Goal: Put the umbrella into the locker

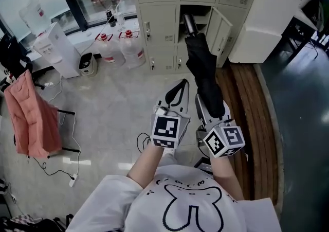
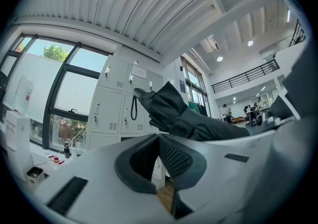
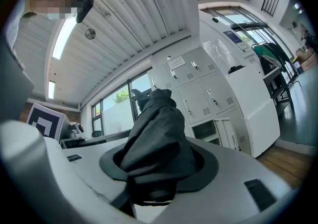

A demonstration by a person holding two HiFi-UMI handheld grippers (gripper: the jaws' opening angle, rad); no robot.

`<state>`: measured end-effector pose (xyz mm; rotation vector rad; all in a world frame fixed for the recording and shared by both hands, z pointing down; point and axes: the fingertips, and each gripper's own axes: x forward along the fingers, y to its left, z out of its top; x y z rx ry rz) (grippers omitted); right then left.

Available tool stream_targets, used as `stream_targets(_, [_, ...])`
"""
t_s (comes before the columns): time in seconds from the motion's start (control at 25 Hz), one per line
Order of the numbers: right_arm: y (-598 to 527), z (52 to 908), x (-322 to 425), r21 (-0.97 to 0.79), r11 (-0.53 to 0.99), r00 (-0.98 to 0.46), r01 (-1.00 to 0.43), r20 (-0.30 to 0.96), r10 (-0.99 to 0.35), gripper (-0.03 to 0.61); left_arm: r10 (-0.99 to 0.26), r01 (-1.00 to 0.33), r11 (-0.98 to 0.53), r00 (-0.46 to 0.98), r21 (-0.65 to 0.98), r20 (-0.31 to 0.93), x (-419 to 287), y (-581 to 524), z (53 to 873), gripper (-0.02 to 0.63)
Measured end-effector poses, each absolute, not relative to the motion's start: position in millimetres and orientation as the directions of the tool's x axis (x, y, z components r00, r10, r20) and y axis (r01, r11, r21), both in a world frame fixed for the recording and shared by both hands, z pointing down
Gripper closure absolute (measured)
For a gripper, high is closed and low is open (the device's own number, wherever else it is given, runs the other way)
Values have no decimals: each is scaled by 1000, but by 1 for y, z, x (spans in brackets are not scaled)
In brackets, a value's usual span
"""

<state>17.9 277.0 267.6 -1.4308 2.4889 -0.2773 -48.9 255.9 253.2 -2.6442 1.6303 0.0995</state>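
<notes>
Because the folded umbrella (image 1: 203,66) is gripped near one end only, its long free end reaches out unsupported toward the open locker (image 1: 201,12), and this is the main risk.

Left: the frame beside the opening could catch the umbrella's tip if the aim drifts that way, stopping it short of the compartment.

Centre: the hold appears to bear on loose fabric, not on a rigid part. The cloth could therefore slide between the pads, and the far end could droop below the compartment's floor. A dark strap seems to hang near the tip in the left gripper view and could snag on the edge.

Right: the locker door (image 1: 220,29) stands ajar just beside the opening. A swing to that side would knock it or push it closed.

Fingers, left to right: the left gripper (image 1: 181,84) travels beside the umbrella, and its fingers (image 2: 171,156) meet at the tips with nothing between them. The right gripper (image 1: 211,103) has its fingers (image 3: 208,168) about half parted and clamped on the bunched black fabric, which fills the gap. The umbrella thus lies in the right gripper, pointing at the locker but not yet inside.
</notes>
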Motion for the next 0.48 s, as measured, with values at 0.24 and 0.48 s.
stream_targets(0.24, [210, 269, 5, -325, 474, -460, -818, -123, -879, 360, -882, -884, -467, 466, -1, -66, -68, 189, 252, 612])
stream_targets(0.48, [160, 270, -6, -336, 445, -433, -830, -116, -894, 360, -869, -872, -489, 489, -15, -71, -83, 139, 244, 612])
